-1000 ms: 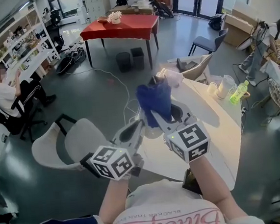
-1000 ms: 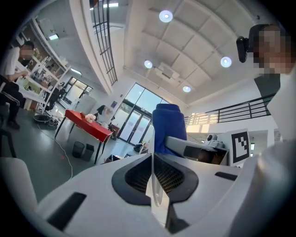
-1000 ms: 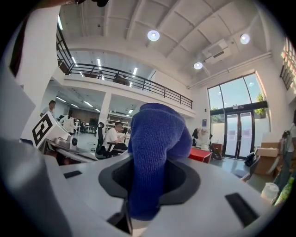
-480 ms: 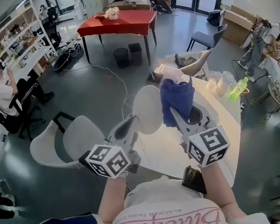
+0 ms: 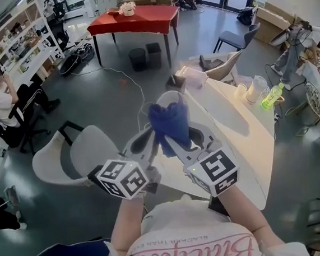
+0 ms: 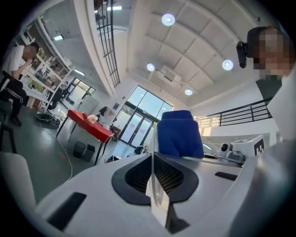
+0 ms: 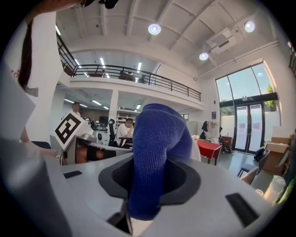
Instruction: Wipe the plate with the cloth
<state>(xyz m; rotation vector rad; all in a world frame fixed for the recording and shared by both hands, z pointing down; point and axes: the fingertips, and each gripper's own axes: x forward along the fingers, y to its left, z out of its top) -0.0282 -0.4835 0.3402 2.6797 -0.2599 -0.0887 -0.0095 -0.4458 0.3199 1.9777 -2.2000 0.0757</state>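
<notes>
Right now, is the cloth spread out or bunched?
Bunched: the blue cloth is a rounded wad standing out of the right gripper, whose jaws are shut on it.

Cloth (image 5: 169,125) sits directly before the plate (image 5: 168,98), centre field. Desk (image 5: 237,137) runs from 3 to 1 o'clock (jug (image 5: 257,97) on its far end). Chair (image 5: 73,161) at 9 o'clock; second desk (image 5: 138,21) at 12 o'clock.

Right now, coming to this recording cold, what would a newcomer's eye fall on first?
The bright blue cloth stands out at the centre of the head view, bunched in the shut right gripper. It appears to rest against a pale plate, which the left gripper clamps by its rim, both raised in front of the person. Far behind them, a red table draws the eye at the top of that view.
</notes>
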